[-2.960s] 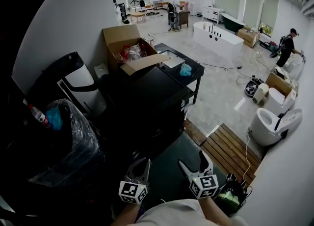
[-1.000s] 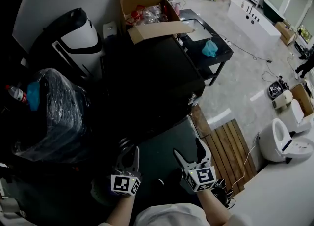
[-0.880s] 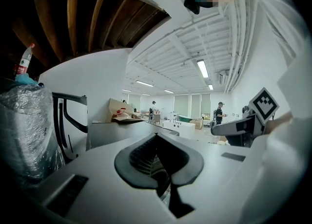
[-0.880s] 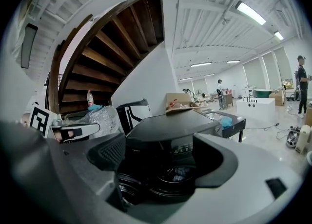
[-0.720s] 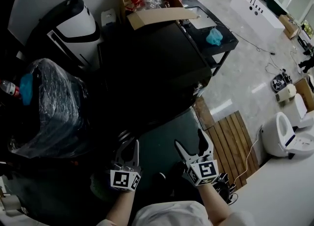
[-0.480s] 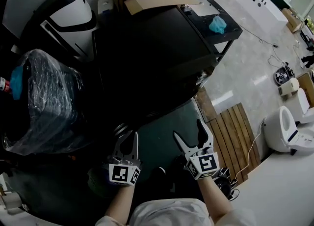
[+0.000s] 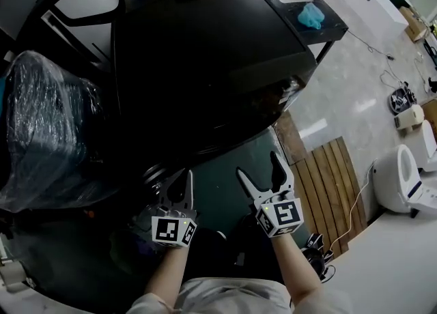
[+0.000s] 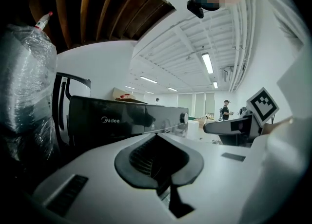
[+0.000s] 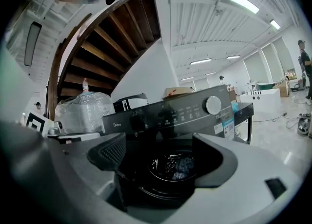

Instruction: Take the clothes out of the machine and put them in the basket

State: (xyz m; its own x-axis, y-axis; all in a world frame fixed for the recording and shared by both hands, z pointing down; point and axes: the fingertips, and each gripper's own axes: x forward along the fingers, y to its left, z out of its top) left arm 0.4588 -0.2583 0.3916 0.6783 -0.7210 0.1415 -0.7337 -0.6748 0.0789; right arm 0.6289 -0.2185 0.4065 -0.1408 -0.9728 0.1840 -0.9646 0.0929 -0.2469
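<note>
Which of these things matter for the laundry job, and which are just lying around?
For the job:
Midea washing machine
clothes in its drum
left gripper, shut and empty
right gripper, open and empty

Just lying about:
plastic-wrapped bundle
teal cloth
toilet
wooden slat platform

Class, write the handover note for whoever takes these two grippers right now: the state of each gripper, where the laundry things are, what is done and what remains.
Left gripper: jaws shut, nothing in them.
Right gripper: jaws wide apart, empty, aimed at the drum opening.
The black washing machine stands directly ahead. The clothes lie inside its drum, seen between the right jaws. I cannot make out the basket in any view.
Done: no garment is out, as far as the views show.
Left: reach in, pull the clothes out, find the basket and drop them in.
</note>
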